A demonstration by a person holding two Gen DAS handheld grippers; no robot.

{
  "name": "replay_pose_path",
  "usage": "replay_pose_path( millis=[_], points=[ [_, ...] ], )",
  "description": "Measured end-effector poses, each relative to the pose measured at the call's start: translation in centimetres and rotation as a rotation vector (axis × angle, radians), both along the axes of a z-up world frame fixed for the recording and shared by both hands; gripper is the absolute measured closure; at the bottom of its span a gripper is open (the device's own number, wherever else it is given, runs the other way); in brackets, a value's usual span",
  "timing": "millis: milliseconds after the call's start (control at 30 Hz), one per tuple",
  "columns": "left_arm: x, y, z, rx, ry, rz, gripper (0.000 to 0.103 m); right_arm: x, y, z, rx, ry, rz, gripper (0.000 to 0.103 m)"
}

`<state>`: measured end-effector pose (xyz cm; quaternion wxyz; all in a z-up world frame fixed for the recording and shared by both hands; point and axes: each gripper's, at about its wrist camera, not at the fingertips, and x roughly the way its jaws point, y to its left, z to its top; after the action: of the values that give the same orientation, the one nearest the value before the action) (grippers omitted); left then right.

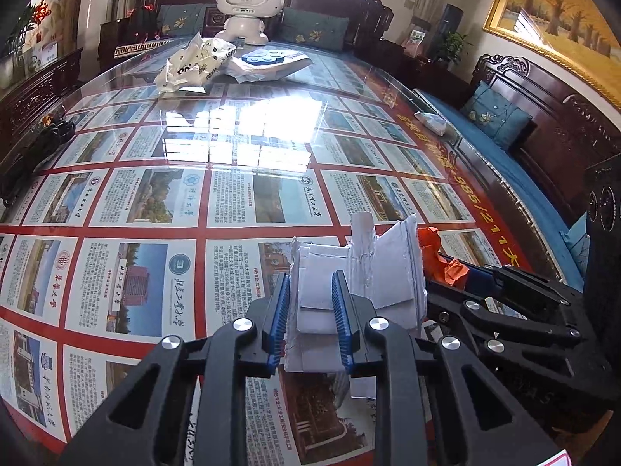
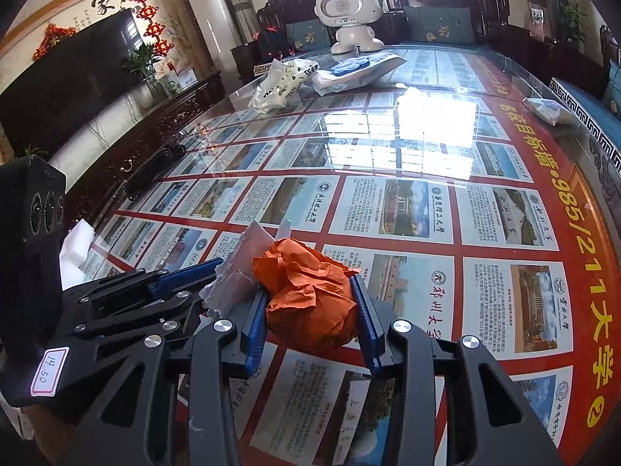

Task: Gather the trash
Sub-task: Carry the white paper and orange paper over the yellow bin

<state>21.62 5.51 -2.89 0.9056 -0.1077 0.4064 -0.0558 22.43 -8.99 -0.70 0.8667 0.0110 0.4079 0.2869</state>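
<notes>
Right wrist, orange paper wad (image 2: 310, 295) clamped in right tool (image 2: 310, 306)

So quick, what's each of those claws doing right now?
Left gripper: closed on white paper.
Right gripper: closed on orange paper.

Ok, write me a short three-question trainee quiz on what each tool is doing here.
1. True or false: the left tool is shut on the white folded paper.
2. What colour is the crumpled paper in the right tool? A green, B orange, C white.
3. Name the white figure standing at the far end of the glass-topped table.

Key: 1 true. 2 B. 3 the toy robot.
</notes>
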Motion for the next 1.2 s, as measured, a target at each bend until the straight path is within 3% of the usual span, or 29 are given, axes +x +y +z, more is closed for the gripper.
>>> replay_pose_path(
  millis=[267,733,1200],
  points=[
    [-5.2,-1.0,3.3,0.034,-0.082,-0.011,0.081,-5.2,-0.9,2.9,0.016,-0.066,-0.031,0.064],
    [-19.1,-4.3,7.2,0.05,-0.187,-0.054,0.081,-19.7,-4.6,6.3,0.044,-0.18,-0.082,0.064],
    [-31.5,-8.7,4.7,0.037,-0.158,-0.165,0.081,-33.2,-8.9,4.0,0.04,-0.168,-0.203,0.064]
  ],
)
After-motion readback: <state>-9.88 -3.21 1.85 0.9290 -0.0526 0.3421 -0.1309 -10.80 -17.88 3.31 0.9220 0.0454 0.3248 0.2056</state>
